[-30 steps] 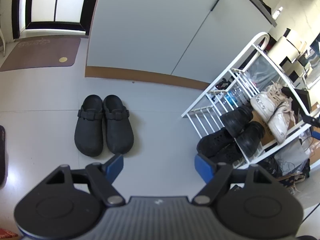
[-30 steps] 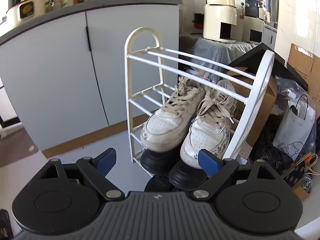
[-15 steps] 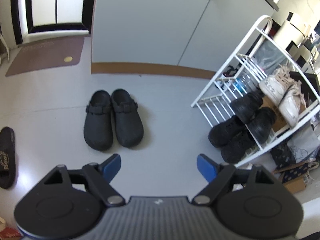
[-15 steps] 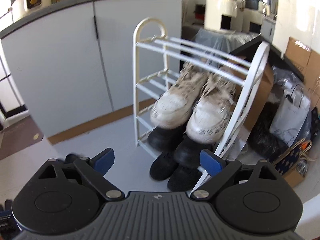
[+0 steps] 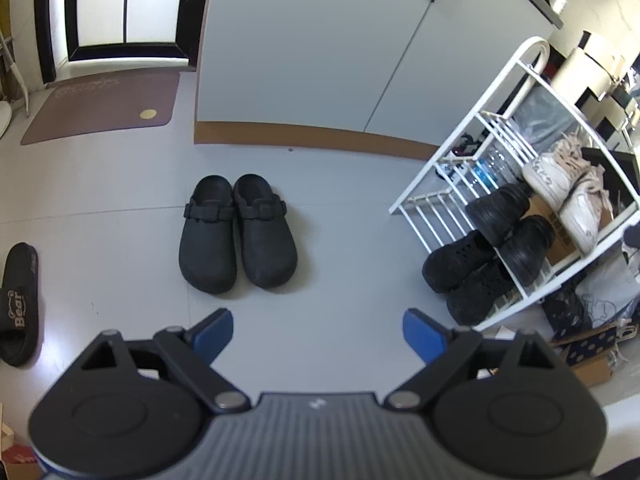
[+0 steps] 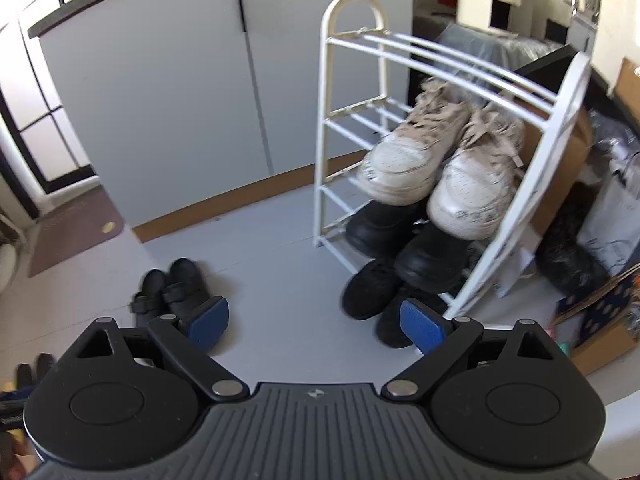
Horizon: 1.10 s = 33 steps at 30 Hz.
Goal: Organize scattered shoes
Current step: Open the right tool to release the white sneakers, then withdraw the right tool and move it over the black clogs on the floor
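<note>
Left wrist view: the left gripper (image 5: 318,330) is hanging spread and empty above the grey floor. Beyond it, a pair of black strapped clogs (image 5: 237,234) is lying side by side, toes toward the camera. A black slide sandal (image 5: 18,304) reading "Bear" is cut off leftward. The right gripper (image 6: 314,322) is likewise gaping before the white wire shoe rack (image 6: 444,80).

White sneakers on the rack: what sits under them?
Under the white sneakers, a pair of black shoes rests on the next shelf of the white rack, with black sneakers at the bottom. The black shoes' heels are covered by the sneakers above.
</note>
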Available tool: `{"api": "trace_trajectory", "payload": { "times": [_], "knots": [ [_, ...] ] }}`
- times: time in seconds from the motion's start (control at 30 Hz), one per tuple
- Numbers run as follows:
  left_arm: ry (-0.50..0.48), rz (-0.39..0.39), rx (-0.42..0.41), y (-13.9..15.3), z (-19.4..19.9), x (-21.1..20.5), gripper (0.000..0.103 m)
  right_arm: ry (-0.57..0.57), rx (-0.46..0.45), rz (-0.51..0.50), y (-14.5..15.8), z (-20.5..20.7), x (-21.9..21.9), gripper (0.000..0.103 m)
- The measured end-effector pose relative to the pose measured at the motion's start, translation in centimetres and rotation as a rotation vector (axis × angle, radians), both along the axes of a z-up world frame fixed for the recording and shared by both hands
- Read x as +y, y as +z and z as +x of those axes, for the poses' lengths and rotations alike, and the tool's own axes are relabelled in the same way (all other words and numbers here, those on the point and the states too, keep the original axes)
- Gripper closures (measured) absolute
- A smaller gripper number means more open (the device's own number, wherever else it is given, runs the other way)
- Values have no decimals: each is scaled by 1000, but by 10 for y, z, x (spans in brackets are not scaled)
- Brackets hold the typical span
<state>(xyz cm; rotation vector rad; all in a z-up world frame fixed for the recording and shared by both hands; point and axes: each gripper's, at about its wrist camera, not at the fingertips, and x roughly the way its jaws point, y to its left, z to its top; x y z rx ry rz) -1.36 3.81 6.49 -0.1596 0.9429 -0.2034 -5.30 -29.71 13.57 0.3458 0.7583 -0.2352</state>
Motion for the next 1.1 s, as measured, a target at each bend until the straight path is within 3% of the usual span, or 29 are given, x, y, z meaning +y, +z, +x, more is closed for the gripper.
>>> {"api": "trace_trajectory", "payload": {
  "times": [0.17, 0.33, 0.57, 0.73, 0.8, 0.93, 1.1],
  "knots": [
    [-2, 50, -14, 1, -6, 3, 10, 37, 2, 31, -16, 18, 13, 7],
    [17, 28, -11, 5, 3, 10, 10, 49, 17, 91, -48, 40, 28, 7],
    [88, 65, 0, -1, 25, 30, 12, 181, -16, 137, -83, 73, 54, 9],
    [126, 104, -7, -3, 36, 41, 13, 246, -41, 112, -111, 89, 68, 21],
    [141, 126, -10, -3, 38, 42, 14, 222, 51, 80, -123, 100, 75, 32],
    [160, 144, -24, -4, 33, 30, 15, 295, 4, 159, -110, 105, 81, 32],
    [197, 126, -4, -6, 31, 16, 16, 325, 11, 257, -101, 107, 90, 32]
  ]
}}
